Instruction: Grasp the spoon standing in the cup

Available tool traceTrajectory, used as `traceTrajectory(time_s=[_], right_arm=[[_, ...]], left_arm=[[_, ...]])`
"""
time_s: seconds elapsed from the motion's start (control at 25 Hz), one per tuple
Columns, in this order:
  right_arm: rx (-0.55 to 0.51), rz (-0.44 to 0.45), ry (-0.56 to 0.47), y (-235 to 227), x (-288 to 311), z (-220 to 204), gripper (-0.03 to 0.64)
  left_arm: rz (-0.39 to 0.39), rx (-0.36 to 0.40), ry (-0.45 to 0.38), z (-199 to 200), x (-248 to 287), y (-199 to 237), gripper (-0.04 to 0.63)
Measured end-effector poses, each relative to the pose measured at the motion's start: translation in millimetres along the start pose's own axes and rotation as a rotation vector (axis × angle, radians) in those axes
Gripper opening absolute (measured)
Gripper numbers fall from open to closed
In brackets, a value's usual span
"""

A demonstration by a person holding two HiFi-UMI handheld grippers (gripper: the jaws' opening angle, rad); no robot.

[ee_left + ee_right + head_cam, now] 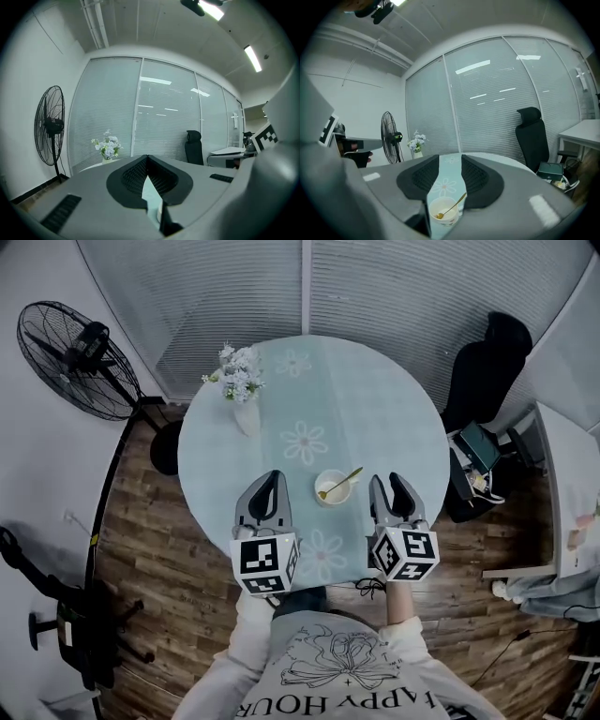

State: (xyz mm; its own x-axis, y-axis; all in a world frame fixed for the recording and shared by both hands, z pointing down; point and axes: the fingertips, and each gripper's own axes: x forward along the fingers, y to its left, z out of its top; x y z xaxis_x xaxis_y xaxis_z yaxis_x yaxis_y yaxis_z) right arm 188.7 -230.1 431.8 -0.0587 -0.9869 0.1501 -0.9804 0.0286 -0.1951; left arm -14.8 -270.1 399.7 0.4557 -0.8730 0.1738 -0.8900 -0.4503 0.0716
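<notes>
A small white cup (335, 489) stands on the round pale-green table (375, 409) near its front edge, and a gold spoon (342, 482) leans in it with its handle to the right. My right gripper (394, 482) sits just right of the cup, jaws open with nothing between them. In the right gripper view the cup (445, 212) and spoon (453, 206) show through the gap of that gripper (450, 160), a little ahead. My left gripper (272, 476) rests left of the cup. Its tips meet in the left gripper view (147, 157), and it is empty.
A white vase of flowers (241, 382) stands at the table's far left. A floor fan (80, 357) is off to the left. A black office chair (487, 371) and a side desk (562, 484) stand to the right. Glass walls with blinds close the back.
</notes>
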Motion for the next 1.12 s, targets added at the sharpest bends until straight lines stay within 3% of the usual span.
traceTrajectory(time_s=[0.56,1.12], right_arm=[[0.032,-0.008,0.120,-12,49,-52,0.169],[0.041,0.038,0.228,-27,69,-91,0.190]], left_arm=[[-0.016,-0.028,0.094,-47,47,23,0.006],[0.035,-0.048,0.160,-79,58,21,0.006]])
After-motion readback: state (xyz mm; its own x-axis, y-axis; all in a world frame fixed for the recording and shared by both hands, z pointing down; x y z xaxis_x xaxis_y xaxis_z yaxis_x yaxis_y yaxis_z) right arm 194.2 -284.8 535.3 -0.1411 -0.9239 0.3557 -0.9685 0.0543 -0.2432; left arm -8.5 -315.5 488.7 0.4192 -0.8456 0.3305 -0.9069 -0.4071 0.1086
